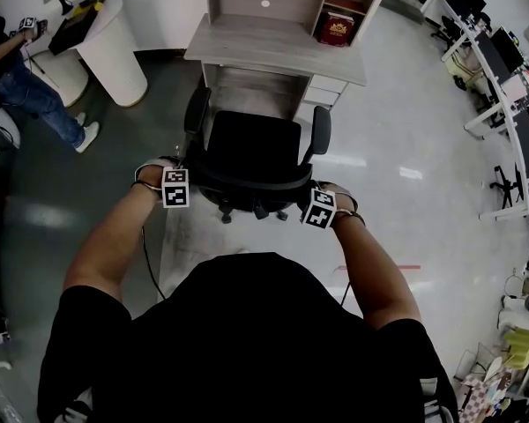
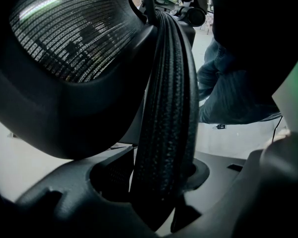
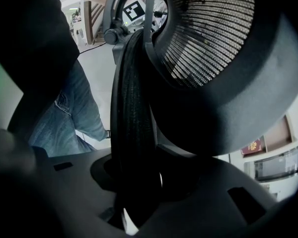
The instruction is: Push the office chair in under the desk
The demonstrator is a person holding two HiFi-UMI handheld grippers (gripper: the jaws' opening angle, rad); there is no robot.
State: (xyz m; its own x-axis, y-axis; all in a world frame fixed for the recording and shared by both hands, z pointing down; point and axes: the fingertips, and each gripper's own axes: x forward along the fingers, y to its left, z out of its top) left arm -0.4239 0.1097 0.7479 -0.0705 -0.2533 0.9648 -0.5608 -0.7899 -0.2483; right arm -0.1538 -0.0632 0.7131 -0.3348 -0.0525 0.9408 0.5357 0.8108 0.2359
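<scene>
Head view: left gripper [image 1: 182, 167], right gripper [image 1: 310, 190] clamp chair [image 1: 251, 144].

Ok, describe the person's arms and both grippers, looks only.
Short black sleeves, forearms bare. The left gripper and right gripper each carry a white cube printed with black square markers; their bodies are dark grey moulded plastic. A thin dark cable trails from the left one.

- Office chair [image 1: 251, 148]: backrest mesh [image 2: 74, 33] is fine, see-through black weave; backrest edge [image 2: 166, 108] is black, pebbled and matt.
- Desk [image 1: 273, 47] beyond the office chair: pale grey wood grain, matt.
- Floor [image 1: 397, 174] around the office chair: smooth, glossy, mirroring lights.
- Jeans [image 3: 64, 118] behind the office chair: blue denim cloth.
</scene>
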